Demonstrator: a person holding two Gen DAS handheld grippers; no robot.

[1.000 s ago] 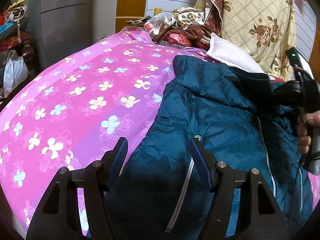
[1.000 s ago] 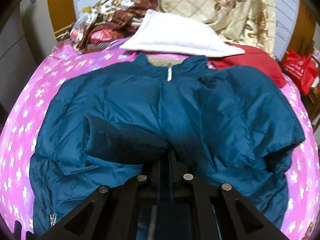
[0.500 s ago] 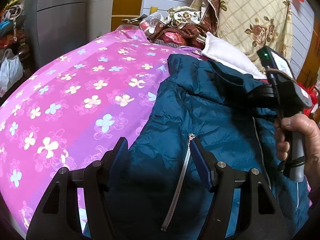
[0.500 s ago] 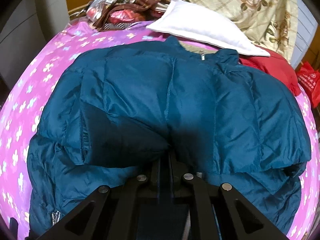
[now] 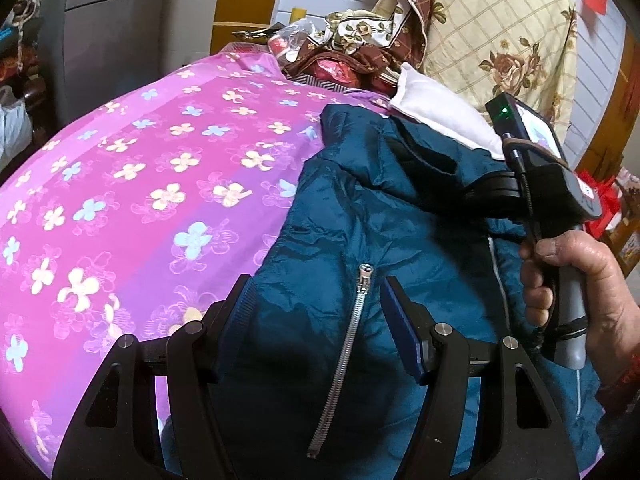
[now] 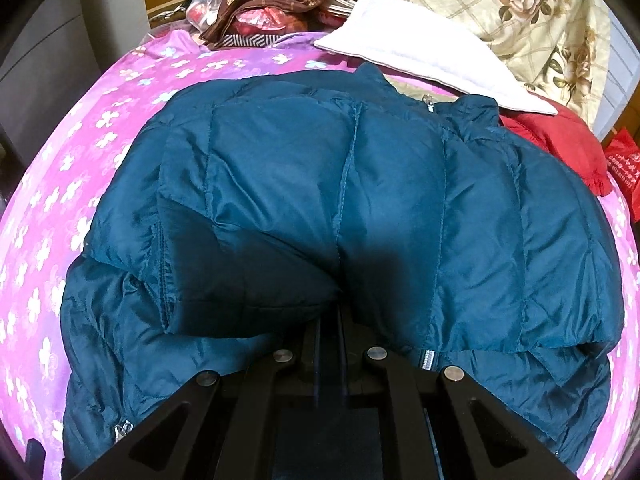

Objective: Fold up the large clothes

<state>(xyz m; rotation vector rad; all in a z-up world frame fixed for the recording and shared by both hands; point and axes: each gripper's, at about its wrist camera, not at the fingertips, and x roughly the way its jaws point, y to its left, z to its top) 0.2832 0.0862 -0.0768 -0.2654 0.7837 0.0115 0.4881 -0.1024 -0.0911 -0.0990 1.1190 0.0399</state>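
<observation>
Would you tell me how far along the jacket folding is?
Done: one side of the jacket lies folded across its middle. In hand: the right gripper is shut on that flap's edge; the left gripper stands open over the pocket zip. Left: release, then fold the rest.

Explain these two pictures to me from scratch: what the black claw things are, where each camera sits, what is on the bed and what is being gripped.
There is no robot here. A person holds a hand-held two-finger gripper in each hand, and each gripper carries a wide-angle camera that looks along its own fingers.

The left camera shows the left gripper, jaws apart, over the jacket's pocket zipper; whether its pads touch the fabric cannot be told. At the right edge of that picture the person's hand grips the other tool's handle.

The right camera shows the right gripper shut on a fold of the teal puffer jacket, which lies partly folded on a pink flowered bedsheet. Beyond the jacket lie a white pillow, a red cloth and a rose-print quilt.
</observation>
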